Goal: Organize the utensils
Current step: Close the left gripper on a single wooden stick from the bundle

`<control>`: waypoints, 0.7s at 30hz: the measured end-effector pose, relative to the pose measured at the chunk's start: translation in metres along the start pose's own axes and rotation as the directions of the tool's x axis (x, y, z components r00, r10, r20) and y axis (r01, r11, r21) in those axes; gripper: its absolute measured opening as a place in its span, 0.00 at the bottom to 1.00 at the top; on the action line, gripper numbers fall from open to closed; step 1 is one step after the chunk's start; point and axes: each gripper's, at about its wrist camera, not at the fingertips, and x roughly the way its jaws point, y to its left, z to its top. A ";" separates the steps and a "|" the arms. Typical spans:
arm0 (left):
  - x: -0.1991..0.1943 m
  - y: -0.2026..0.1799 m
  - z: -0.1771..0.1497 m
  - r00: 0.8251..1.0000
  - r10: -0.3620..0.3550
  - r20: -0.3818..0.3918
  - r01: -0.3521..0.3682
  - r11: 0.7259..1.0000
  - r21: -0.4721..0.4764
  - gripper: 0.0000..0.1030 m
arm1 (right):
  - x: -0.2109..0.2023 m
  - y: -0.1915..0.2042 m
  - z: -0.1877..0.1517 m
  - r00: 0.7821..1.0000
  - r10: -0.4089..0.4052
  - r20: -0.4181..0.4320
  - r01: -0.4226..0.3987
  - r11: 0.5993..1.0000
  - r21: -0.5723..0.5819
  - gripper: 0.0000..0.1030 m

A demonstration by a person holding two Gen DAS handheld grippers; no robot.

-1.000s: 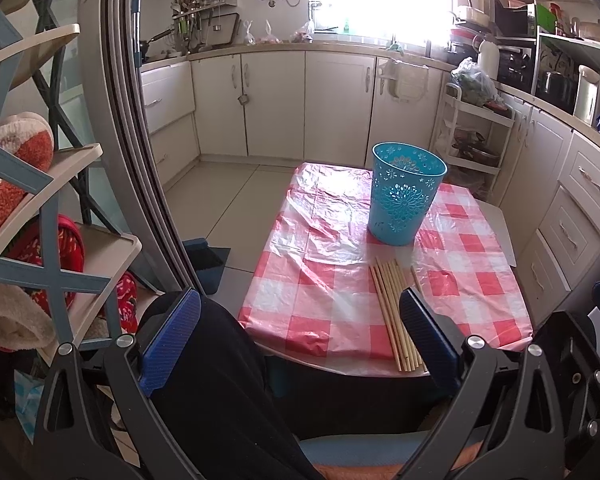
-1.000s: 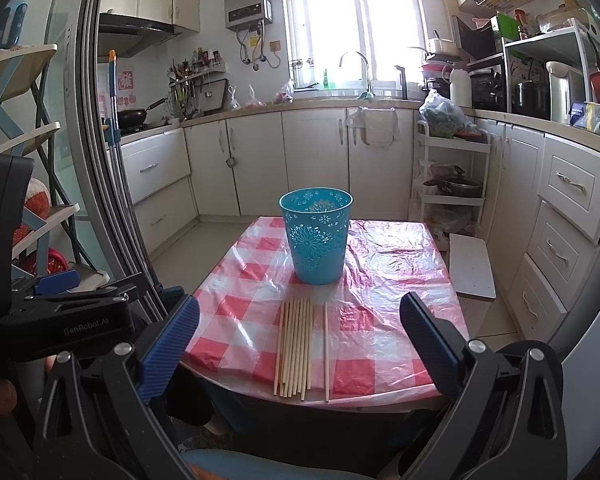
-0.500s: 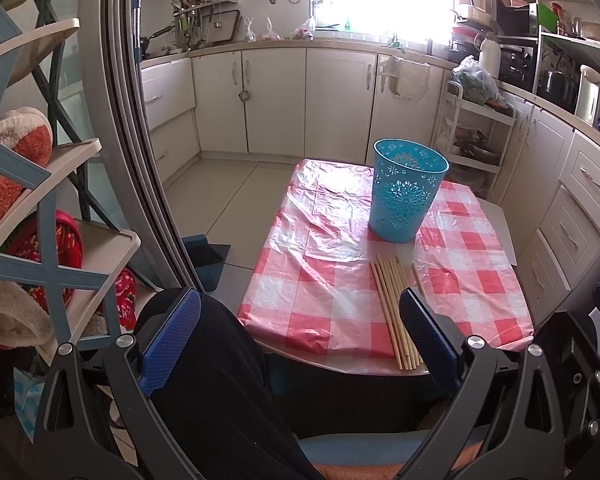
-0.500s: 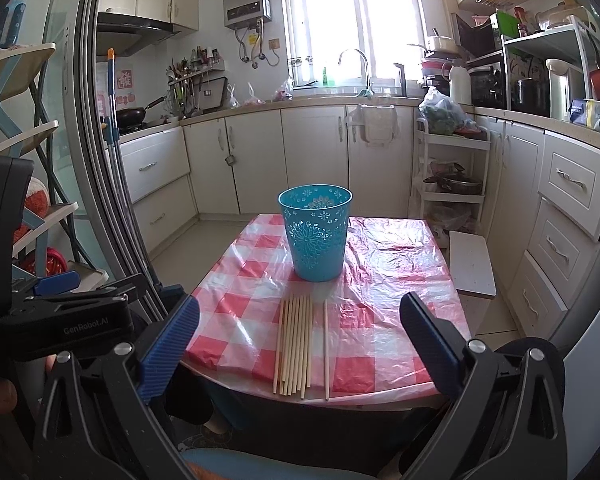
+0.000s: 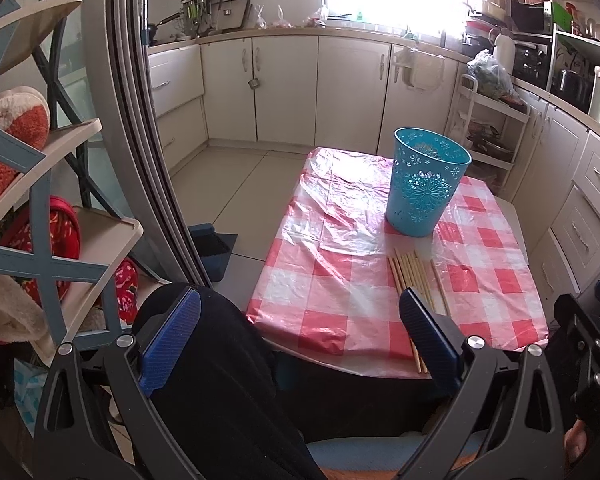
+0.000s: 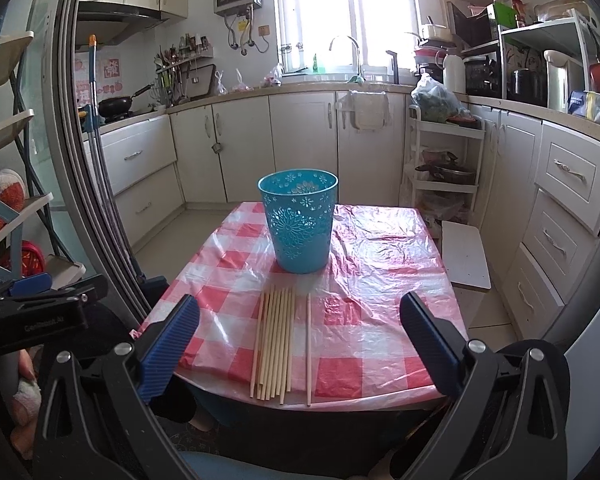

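Left wrist: your left claw point(image 5: 298, 334) gapes wide, empty, off the worktop point(image 5: 300, 312); chopsticks point(image 5: 414, 276) before the bin point(image 5: 426, 184) | Right wrist: right claw point(image 6: 300, 334) wide, empty; loose chopstick point(image 6: 308, 344) may roll off if nudged.

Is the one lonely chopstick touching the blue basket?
Apart. In the right wrist view, pink checked cloth shows between the far tip of the lone chopstick and the base of the blue basket.
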 end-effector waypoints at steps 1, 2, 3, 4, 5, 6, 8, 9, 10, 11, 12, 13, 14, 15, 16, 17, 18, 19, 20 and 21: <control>0.004 0.002 0.001 1.000 0.002 -0.008 -0.002 1.000 -0.005 0.93 | 0.011 -0.002 0.000 1.000 0.000 -0.021 0.000 1.000 0.000 0.93; 0.008 0.003 0.001 1.000 0.004 -0.016 -0.004 1.000 -0.008 0.93 | 0.025 -0.003 -0.001 0.999 -0.001 -0.044 0.001 1.000 -0.002 0.90; 0.012 0.004 0.001 1.000 0.005 -0.024 -0.005 1.000 -0.010 0.93 | 0.039 -0.004 -0.002 0.997 0.003 -0.073 -0.004 1.000 -0.007 0.85; 0.016 0.004 0.002 1.000 0.007 -0.029 -0.008 1.000 -0.009 0.93 | 0.055 -0.005 -0.005 0.994 0.009 -0.110 -0.010 1.000 -0.013 0.74; 0.020 0.004 0.002 0.999 0.012 -0.034 -0.012 1.000 -0.009 0.93 | 0.070 -0.006 -0.007 0.989 0.014 -0.149 -0.016 1.000 -0.014 0.67; 0.025 0.005 0.002 0.999 0.015 -0.040 -0.016 1.000 -0.008 0.93 | 0.087 -0.008 -0.010 0.982 0.023 -0.189 -0.026 1.000 -0.013 0.63; 0.033 0.006 0.002 0.998 0.022 -0.055 -0.022 1.000 -0.008 0.93 | 0.116 -0.009 -0.015 0.965 0.039 -0.259 -0.044 0.999 -0.013 0.46; 0.037 0.006 0.003 0.998 0.025 -0.060 -0.026 1.000 -0.007 0.93 | 0.129 -0.011 -0.017 0.958 0.043 -0.284 -0.047 0.999 -0.008 0.44; 0.041 0.006 0.003 0.997 0.031 -0.066 -0.031 0.999 -0.006 0.93 | 0.141 -0.012 -0.018 0.952 0.044 -0.303 -0.046 0.999 -0.001 0.39; 0.046 0.007 0.004 0.997 0.033 -0.073 -0.033 0.999 -0.005 0.93 | 0.152 -0.013 -0.019 0.946 0.038 -0.321 -0.040 0.999 0.001 0.33; 0.052 0.006 0.004 0.996 0.032 -0.081 -0.032 0.999 -0.005 0.93 | 0.163 -0.014 -0.019 0.940 0.037 -0.340 -0.038 0.999 0.003 0.31; 0.055 0.004 0.004 0.996 0.033 -0.086 -0.033 0.999 -0.004 0.93 | 0.172 -0.015 -0.021 0.935 0.035 -0.354 -0.036 0.999 0.002 0.29; 0.060 0.003 0.005 0.995 0.032 -0.092 -0.033 0.999 -0.004 0.93 | 0.181 -0.015 -0.020 0.929 0.028 -0.369 -0.033 0.999 -0.006 0.27; 0.065 0.001 0.006 0.995 0.029 -0.100 -0.030 1.000 -0.002 0.93 | 0.188 -0.014 -0.021 0.923 0.029 -0.383 -0.036 0.999 -0.012 0.26; 0.071 -0.002 0.007 0.994 0.023 -0.111 -0.023 1.000 0.000 0.93 | 0.195 -0.016 -0.021 0.918 0.027 -0.395 -0.037 0.999 -0.018 0.25; 0.077 -0.005 0.008 0.993 0.016 -0.120 -0.016 1.000 0.003 0.93 | 0.200 -0.015 -0.022 0.914 0.022 -0.406 -0.036 0.999 -0.027 0.24; 0.082 -0.009 0.009 0.992 0.010 -0.128 -0.009 1.000 0.007 0.93 | 0.204 -0.015 -0.024 0.910 0.015 -0.414 -0.033 0.999 -0.037 0.23; 0.089 -0.015 0.011 0.991 0.003 -0.137 -0.001 1.000 0.015 0.93 | 0.208 -0.015 -0.025 0.907 0.011 -0.421 -0.033 0.998 -0.044 0.22; 0.098 -0.021 0.012 0.988 -0.007 -0.151 0.011 1.000 0.024 0.93 | 0.212 -0.015 -0.027 0.903 0.011 -0.429 -0.035 0.998 -0.048 0.20; 0.108 -0.028 0.014 0.985 -0.023 -0.170 0.028 0.999 0.028 0.93 | 0.216 -0.017 -0.029 0.899 0.008 -0.438 -0.034 0.998 -0.051 0.18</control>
